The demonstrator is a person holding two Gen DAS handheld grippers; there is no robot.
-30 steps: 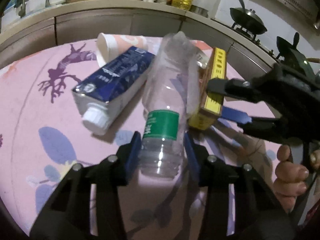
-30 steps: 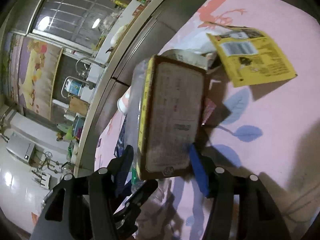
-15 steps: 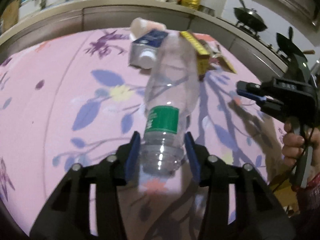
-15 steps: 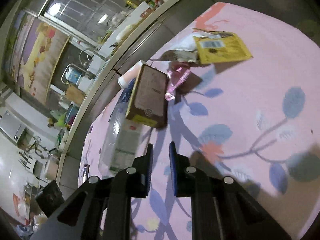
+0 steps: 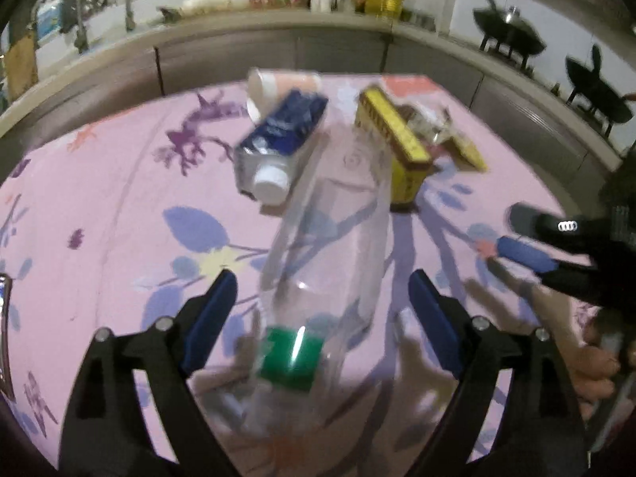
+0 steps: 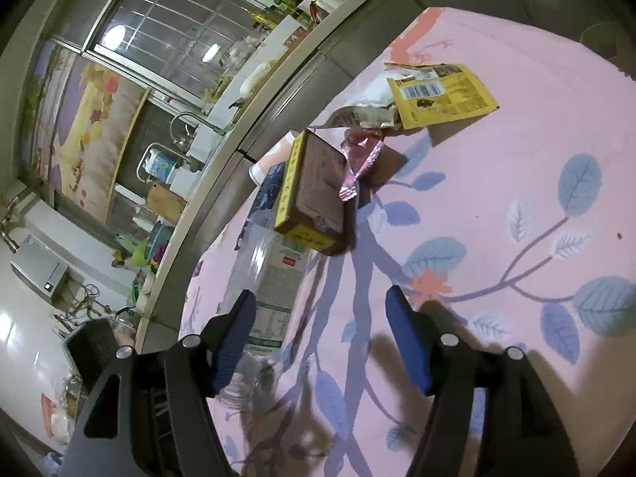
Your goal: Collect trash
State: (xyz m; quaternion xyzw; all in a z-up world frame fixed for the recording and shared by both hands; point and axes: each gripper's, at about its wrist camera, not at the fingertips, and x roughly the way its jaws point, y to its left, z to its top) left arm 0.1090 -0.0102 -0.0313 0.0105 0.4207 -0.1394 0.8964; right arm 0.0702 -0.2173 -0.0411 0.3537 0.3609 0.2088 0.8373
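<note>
Lying lengthwise, clear bottle (image 5: 330,262), neck toward camera, base away

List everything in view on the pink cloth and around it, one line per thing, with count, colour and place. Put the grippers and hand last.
plastic bottle: 1, clear with green label, lying between the left gripper's fingers, not gripped
milk carton: 1, dark blue with white cap, on its side left of the bottle
paper cup: 1, white and pale orange, on its side behind the carton
box: 1, yellow and brown, right of the bottle
pink wrapper: 1, against the box
yellow packet: 1, flat, far side
silver wrapper: 1, crumpled, beside the packet
tablecloth: 1, pink, leaf print
woks: 2, black, on the stove
left gripper: jaws opening
right gripper: jaws opening, nothing between
hand: 1, lower right
</note>
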